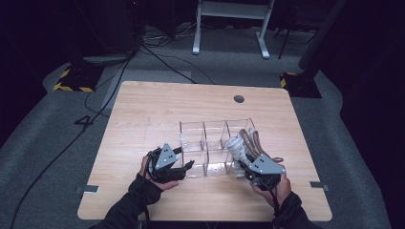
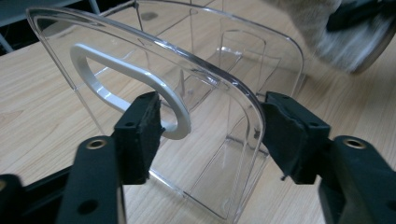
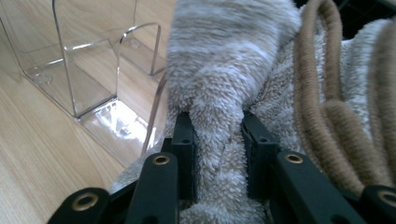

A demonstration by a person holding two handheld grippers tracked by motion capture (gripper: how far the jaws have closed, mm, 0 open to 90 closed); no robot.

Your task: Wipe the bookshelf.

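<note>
One clear plastic organiser box (image 1: pixel 216 130) stands on one light wooden table (image 1: pixel 153 105); six compartments can be counted in it, in two rows of three. One fluffy grey-and-tan striped sock (image 3: pixel 219 74) is there, with one white oval handle ring (image 2: pixel 122 79) on the box's end wall. Two black two-jaw grippers are in use, the left gripper (image 1: pixel 187 165) and the right gripper (image 1: pixel 241 165).

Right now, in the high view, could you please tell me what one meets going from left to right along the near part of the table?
Left hand-held gripper → clear plastic organizer → fluffy grey sock → right hand-held gripper, closed on that sock.
</note>
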